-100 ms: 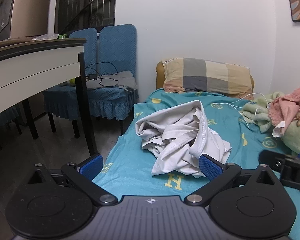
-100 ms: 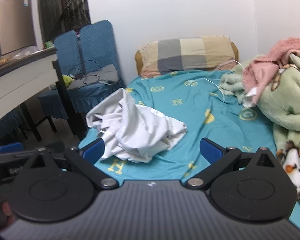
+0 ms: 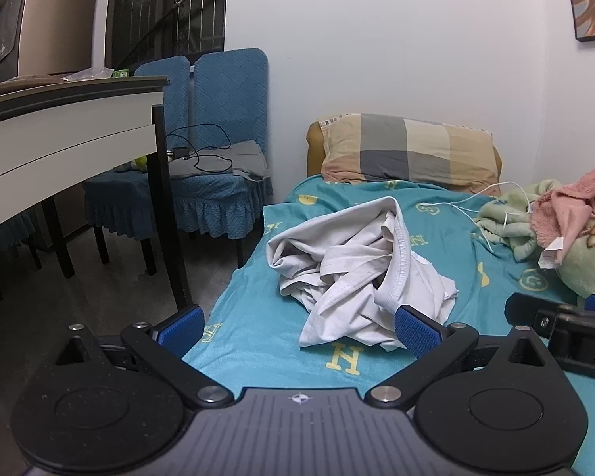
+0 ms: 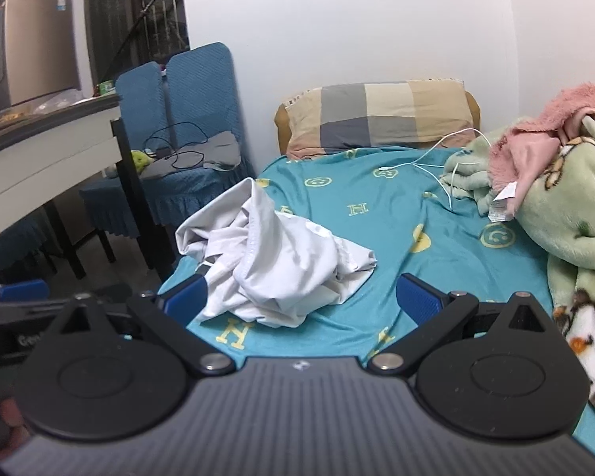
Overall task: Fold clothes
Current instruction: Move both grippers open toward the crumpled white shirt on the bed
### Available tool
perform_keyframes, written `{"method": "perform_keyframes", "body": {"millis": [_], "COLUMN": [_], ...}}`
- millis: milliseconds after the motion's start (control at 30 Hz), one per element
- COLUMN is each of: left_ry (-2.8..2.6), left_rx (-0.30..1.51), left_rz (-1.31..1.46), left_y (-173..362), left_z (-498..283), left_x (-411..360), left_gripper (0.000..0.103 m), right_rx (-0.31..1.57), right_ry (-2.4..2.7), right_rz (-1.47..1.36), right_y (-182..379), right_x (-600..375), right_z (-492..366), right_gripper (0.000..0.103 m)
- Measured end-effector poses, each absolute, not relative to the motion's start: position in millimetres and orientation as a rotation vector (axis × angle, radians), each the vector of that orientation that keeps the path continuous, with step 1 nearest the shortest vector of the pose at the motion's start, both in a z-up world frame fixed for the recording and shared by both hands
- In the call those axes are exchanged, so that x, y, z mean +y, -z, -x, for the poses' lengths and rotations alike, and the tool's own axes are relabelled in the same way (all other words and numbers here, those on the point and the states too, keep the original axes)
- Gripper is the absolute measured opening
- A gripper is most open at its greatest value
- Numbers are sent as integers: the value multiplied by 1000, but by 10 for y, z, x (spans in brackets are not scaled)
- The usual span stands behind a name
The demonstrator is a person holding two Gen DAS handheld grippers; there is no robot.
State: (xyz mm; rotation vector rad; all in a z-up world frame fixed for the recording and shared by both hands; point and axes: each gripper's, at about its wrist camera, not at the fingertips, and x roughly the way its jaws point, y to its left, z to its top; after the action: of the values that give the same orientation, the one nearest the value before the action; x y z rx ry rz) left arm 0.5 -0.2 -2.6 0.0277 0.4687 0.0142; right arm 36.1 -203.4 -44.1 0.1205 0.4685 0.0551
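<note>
Hovering over teal bed (image 3: 258,317), left hand-held gripper (image 3: 297,327) spread wide, empty, right hand-held gripper (image 4: 301,297) likewise, crumpled white garment (image 3: 361,277) at 12 o'clock, probably a shirt

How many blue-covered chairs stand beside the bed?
2: the nearer chair next to the bed, and the farther chair behind the table leg; more may be hidden.

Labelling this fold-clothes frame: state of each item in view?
Left gripper: open, holding nothing.
Right gripper: open, holding nothing.
White garment: crumpled heap on the sheet, unfolded.
Green blanket: bunched up.
Pink cloth: draped over the blanket.
White cable: loose on the bed.
</note>
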Motion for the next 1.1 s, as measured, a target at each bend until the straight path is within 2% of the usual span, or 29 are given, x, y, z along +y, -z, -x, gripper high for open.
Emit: {"method": "perform_keyframes", "body": {"millis": [400, 1100], "left_ry": [28, 91], "left_rx": [442, 441], "left_rz": [-2, 8], "left_y": [114, 153], "left_z": [-34, -128], "left_x": [28, 22], "left_gripper": [103, 103], "right_rx": [447, 391], "right_ry": [-78, -71], "right_rz": [-200, -264], "right_y": [658, 513], "right_x": [-2236, -2330], "right_z": [-399, -358], "right_gripper": [103, 103]}}
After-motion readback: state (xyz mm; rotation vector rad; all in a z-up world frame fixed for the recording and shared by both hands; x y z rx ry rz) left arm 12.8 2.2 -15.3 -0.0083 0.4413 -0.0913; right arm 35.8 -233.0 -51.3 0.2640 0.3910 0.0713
